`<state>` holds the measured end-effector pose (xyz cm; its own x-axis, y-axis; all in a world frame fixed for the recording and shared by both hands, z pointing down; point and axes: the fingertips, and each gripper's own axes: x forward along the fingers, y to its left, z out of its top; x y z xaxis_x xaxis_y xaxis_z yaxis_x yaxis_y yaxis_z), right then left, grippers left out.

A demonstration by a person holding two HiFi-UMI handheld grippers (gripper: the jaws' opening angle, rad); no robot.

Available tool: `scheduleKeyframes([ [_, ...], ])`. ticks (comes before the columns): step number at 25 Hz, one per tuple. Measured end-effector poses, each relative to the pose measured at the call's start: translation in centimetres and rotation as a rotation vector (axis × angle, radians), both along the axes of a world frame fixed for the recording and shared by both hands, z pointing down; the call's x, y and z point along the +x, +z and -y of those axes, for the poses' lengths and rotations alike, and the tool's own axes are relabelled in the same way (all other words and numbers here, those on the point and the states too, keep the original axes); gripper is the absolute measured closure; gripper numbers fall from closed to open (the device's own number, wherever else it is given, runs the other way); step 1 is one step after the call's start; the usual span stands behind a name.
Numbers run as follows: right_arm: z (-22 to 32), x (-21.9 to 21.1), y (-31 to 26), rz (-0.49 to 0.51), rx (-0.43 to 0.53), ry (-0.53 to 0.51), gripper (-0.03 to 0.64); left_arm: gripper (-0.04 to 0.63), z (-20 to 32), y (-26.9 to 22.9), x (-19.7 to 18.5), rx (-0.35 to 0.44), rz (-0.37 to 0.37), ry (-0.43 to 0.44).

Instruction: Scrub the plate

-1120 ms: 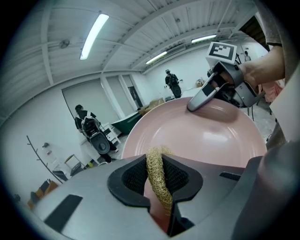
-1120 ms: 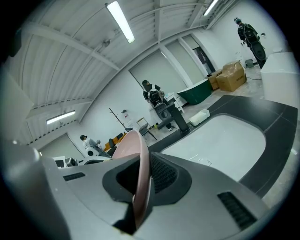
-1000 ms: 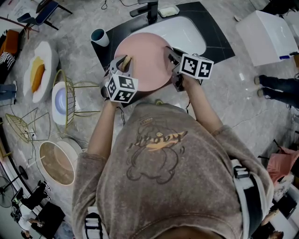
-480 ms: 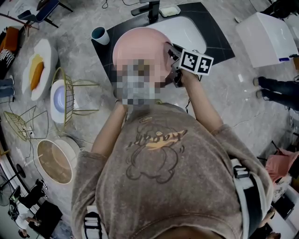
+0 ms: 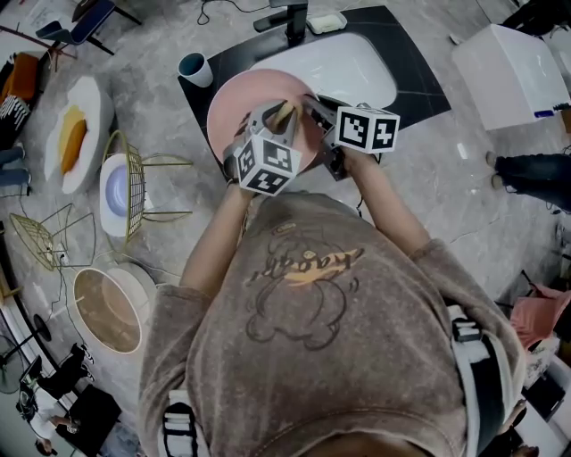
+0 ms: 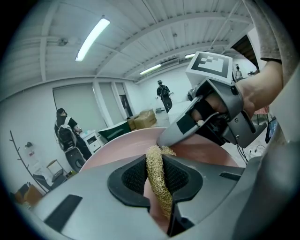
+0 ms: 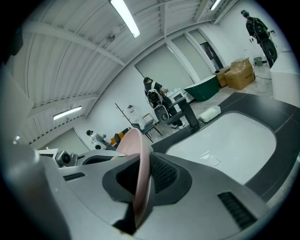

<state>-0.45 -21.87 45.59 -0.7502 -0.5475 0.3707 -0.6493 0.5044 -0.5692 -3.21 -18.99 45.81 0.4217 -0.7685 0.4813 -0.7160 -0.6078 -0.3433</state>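
Note:
The pink plate [image 5: 239, 109] is held tilted over the dark counter in front of the sink. My right gripper [image 5: 314, 105] is shut on its right rim; in the right gripper view the plate's edge [image 7: 140, 173] runs upright between the ribbed pads. My left gripper [image 5: 282, 114] is shut on a straw-coloured loofah scrubber [image 6: 157, 180], whose tip rests against the plate's face [image 6: 117, 147] close beside the right gripper [image 6: 211, 117]. The marker cubes hide part of the plate in the head view.
A white sink basin [image 5: 348, 67] with a dark faucet [image 5: 290, 20] lies behind the plate, a teal cup [image 5: 192, 69] to its left. Farther left are a gold wire rack [image 5: 134, 178] holding a dish, a platter with orange food [image 5: 76, 134] and a round wooden bowl [image 5: 107, 308]. A white box [image 5: 508, 71] stands right.
My left gripper has slid right across the plate with the scrubber and now sits next to the right gripper. The plate and right gripper have shifted slightly left.

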Motion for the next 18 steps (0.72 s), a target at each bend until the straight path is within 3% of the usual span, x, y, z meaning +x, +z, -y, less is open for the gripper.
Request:
scheduleKeyframes([
  [6,-0.8,-0.3,-0.2,0.022,-0.015,-0.028,0.584,0.522,1.2,-0.9,-1.8,0.013,0.000,-0.035],
  [13,-2.3,-1.6,-0.1,0.031,-0.035,-0.062,0.583,0.522,1.7,-2.0,-2.0,0.106,0.094,-0.015],
  [18,-2.8,-1.8,0.2,0.022,-0.038,-0.070,0.584,0.522,2.1,-2.0,-2.9,0.122,0.102,-0.046],
])
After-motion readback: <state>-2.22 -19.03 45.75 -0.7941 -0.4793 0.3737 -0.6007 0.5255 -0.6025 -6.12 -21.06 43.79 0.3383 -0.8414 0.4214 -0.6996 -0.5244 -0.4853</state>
